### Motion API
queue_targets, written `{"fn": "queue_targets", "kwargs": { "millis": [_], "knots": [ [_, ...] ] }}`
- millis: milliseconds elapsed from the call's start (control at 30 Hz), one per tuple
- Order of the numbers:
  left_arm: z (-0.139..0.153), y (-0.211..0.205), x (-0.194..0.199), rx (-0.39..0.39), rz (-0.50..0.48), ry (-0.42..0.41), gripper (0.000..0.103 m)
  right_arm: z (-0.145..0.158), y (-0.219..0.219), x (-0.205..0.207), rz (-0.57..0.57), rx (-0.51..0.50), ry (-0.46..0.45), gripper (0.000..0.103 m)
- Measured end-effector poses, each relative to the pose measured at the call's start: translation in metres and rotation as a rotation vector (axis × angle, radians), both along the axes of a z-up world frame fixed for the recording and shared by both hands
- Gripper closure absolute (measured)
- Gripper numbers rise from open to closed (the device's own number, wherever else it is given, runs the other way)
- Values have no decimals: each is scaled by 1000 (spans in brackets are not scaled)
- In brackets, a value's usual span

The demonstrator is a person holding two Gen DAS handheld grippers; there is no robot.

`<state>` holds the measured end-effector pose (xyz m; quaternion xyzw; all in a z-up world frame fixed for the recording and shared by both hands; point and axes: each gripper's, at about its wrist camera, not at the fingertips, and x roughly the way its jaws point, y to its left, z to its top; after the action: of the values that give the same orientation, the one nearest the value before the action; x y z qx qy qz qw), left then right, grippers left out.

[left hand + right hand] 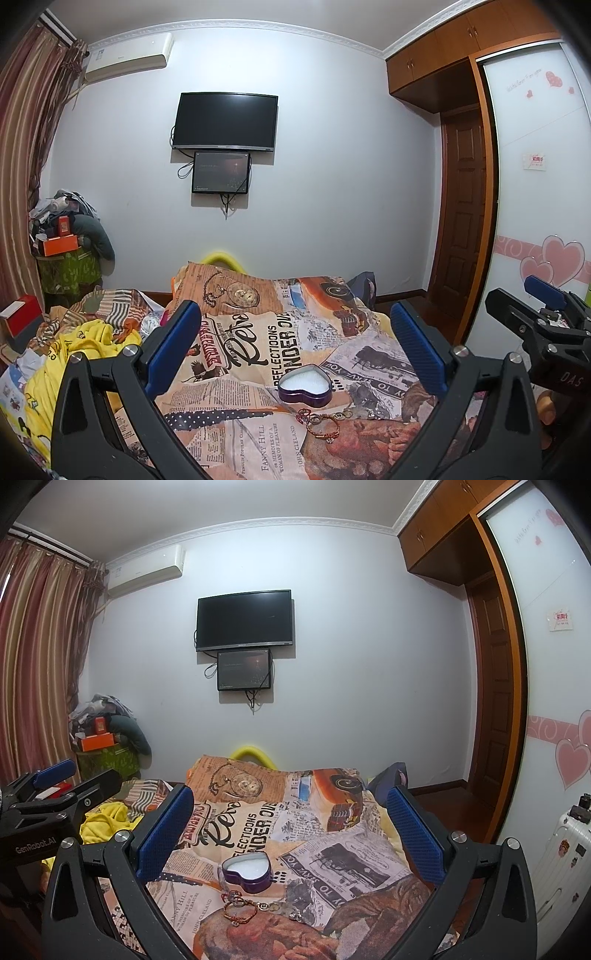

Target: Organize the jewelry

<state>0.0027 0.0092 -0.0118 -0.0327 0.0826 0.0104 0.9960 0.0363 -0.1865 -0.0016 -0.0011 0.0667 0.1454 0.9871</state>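
A purple heart-shaped tin (303, 386) with a white lining lies open on the newspaper-print bedspread (258, 369); it also shows in the right wrist view (246, 870). Just in front of it lie bracelets and rings: a red-and-gold cord bracelet (322, 424) (239, 912) and small gold rings (269, 906). My left gripper (295, 343) is open and empty, above and behind the tin. My right gripper (291, 827) is open and empty, likewise over the tin. The right gripper shows at the right edge of the left wrist view (543, 325), the left gripper at the left edge of the right wrist view (51, 797).
Yellow clothing (85, 343) and striped fabric lie on the bed's left. A red box (20, 317) sits at far left. A cluttered pile (66, 236) stands in the corner. A wardrobe (535, 184) and white suitcase (557, 856) are at right. A TV (225, 122) hangs on the wall.
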Motion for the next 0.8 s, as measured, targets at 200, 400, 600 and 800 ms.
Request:
{"fn": "queue_targets", "kwargs": {
  "millis": [200, 400, 600, 800],
  "knots": [
    [-1, 1, 0, 1, -1, 4, 0, -3, 0, 0, -1, 1, 0, 0],
    [0, 1, 0, 1, 0, 5, 0, -3, 0, 0, -2, 1, 1, 0],
    [1, 0, 1, 1, -1, 6, 0, -3, 0, 0, -3, 1, 1, 0],
    [-1, 1, 2, 0, 0, 11, 0, -4, -1, 0, -2, -1, 3, 0]
  ]
}}
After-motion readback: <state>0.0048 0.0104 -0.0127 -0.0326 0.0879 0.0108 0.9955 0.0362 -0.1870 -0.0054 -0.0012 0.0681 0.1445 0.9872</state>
